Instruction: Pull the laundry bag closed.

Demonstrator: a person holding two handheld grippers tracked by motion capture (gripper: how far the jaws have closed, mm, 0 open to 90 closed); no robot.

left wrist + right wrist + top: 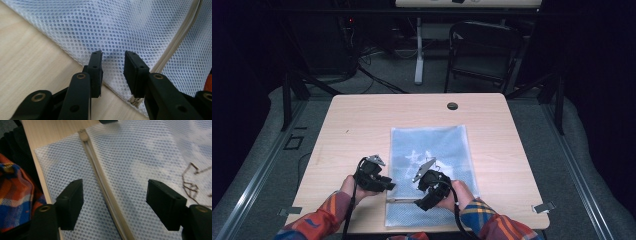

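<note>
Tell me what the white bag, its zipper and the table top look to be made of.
Bag: white synthetic mesh, probably polyester; fine regular holes and a soft, matte drape.
Zipper: cream, likely plastic teeth on woven tape; the pull's material is too blurred to tell.
Table top: pale wood-grain, smooth with low sheen; probably laminate rather than solid wood.

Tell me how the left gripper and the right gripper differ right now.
The left gripper has its fingers close together over the edge of the white mesh bag, next to the table; the right gripper has its fingers set wide apart. The left gripper sits at the bag's edge, the right gripper astride the bag's zipper. Both point down at the near end of the bag, with mesh between the fingers.
</note>
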